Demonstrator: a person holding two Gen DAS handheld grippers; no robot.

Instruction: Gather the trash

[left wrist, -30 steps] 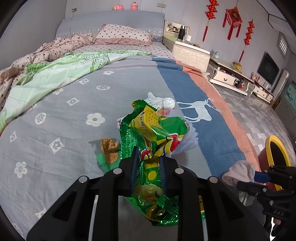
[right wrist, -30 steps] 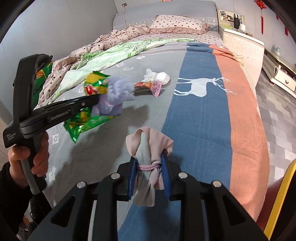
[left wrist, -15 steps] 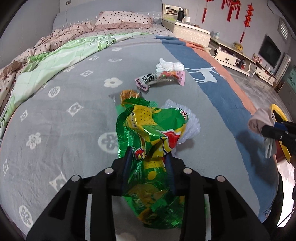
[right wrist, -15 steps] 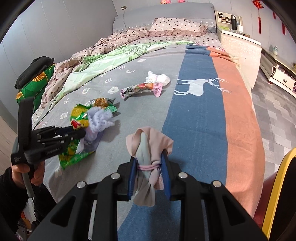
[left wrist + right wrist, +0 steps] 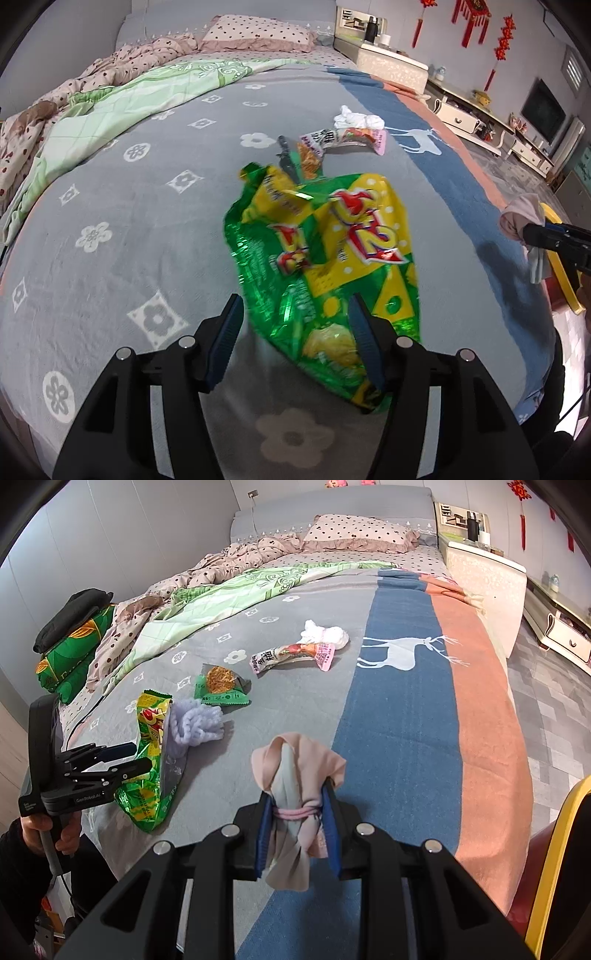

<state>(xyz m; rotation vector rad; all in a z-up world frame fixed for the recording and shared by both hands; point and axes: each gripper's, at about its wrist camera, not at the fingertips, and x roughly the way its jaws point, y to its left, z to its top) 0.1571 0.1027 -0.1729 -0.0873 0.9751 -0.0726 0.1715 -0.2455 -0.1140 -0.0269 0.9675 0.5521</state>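
The left gripper (image 5: 295, 332) has its jaws spread around the crinkled green-and-yellow foil snack bag (image 5: 328, 266) on the grey flowered blanket (image 5: 110, 229); whether a pad touches it is hard to tell. Next it needs a firm pinch. A lavender knitted bundle (image 5: 197, 727) lies against the bag and may snag. The right gripper (image 5: 297, 830) is clamped on a tied pink-and-grey cloth wad (image 5: 295, 775), beside the yellow-rimmed red bin (image 5: 554, 849).
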